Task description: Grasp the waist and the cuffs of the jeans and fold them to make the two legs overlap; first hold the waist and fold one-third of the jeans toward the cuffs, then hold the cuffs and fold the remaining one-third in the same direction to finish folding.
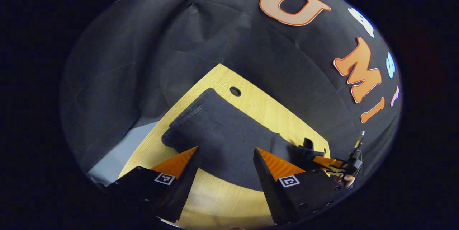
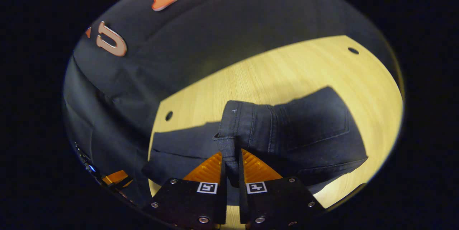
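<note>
Our right tool [image 2: 231, 167] pinches the jeans [image 2: 287, 133] at the waist, lifting it for the fold; left tool [image 1: 226, 172] gapes empty over the counter [image 1: 279, 115].

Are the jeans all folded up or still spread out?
Partly folded: the jeans lie doubled on the table, and the right gripper lifts the waist.

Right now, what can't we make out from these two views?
- Left gripper view: the near edge of the dark denim jeans is covered by the left gripper, whose fingers stand apart.
- Right gripper view: the waistband tip is hidden between the right gripper fingers; the light wooden table is blurred.
</note>
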A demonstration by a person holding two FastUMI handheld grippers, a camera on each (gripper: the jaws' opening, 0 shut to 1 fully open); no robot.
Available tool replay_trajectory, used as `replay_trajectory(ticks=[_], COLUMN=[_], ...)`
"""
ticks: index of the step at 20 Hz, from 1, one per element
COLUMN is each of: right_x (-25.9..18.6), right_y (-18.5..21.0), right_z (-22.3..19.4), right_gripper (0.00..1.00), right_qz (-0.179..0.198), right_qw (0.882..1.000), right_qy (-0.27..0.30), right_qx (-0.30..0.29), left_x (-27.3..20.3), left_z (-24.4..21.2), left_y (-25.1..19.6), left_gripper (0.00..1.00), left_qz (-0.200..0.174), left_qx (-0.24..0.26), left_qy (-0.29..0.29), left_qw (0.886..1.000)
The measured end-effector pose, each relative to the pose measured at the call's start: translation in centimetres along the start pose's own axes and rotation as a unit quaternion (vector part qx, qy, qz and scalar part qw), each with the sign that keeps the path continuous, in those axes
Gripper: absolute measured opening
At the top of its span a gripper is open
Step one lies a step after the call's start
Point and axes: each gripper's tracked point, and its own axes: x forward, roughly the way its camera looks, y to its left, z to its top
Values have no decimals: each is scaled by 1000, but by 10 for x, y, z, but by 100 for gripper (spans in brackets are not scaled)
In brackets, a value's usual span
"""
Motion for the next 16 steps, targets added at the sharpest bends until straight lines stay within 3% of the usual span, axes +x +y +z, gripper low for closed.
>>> replay_trajectory(ticks=[1,2,4,7,9,10,11,13,16], right_x=[7,8,8,-3,-9,-13,-17,-29,-58], right_y=[1,-2,16,26,20,20,18,13,9], right_z=[-8,-8,-7,-4,0,1,3,9,19], right_gripper=[12,16,52,77,86,87,90,96,98], right_qz=[-4,-6,23,38,29,28,26,21,13], right_qw=[1000,1000,999,998,999,999,999,998,996], right_qy=[11,10,5,-6,-19,-26,-32,-49,-82], right_qx=[14,21,40,43,34,32,31,25,20], left_x=[-2,-3,-2,15,31,37,41,54,76], left_z=[-1,-1,-2,3,7,6,6,16,32], left_y=[-1,-1,6,25,37,41,48,58,65], left_gripper=[89,89,90,93,93,88,94,94,95], left_qz=[4,7,24,47,50,54,56,63,68], left_qx=[-5,-11,-22,-26,-19,-9,5,36,86], left_qy=[9,15,23,33,48,59,68,77,83], left_qw=[1000,1000,999,998,997,997,996,994,991])
